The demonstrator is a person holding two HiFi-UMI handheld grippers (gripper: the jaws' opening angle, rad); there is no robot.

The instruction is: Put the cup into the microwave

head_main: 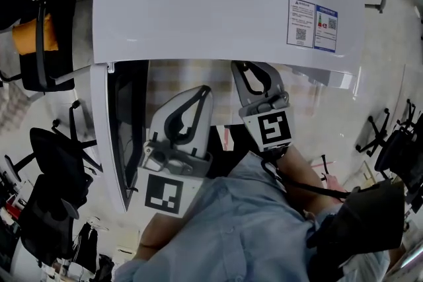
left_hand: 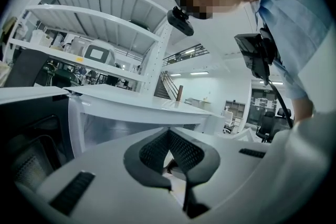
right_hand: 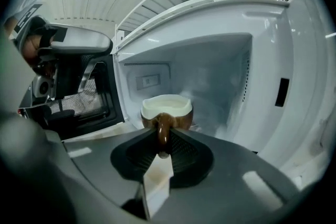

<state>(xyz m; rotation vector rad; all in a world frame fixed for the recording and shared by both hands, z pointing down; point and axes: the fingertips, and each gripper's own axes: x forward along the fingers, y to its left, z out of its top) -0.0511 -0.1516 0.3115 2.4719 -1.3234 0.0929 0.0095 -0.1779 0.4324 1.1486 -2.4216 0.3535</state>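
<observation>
Judging by the right gripper view, the task is taken to be about half done. The microwave [right_hand: 262, 60] is seen open, with its door [right_hand: 89, 92] swung out at nine o'clock. The cup [right_hand: 167, 107], brown with a pale rim, is clamped by its handle between the jaws of the right gripper [right_hand: 164, 136] and is held at the mouth of the white cavity, at twelve o'clock from the jaws. It cannot be seen resting on the cavity floor. The jaws of the left gripper [left_hand: 169, 136] are pressed together with nothing between them. Carrying the cup deeper, setting it down and releasing it are judged to be left.
</observation>
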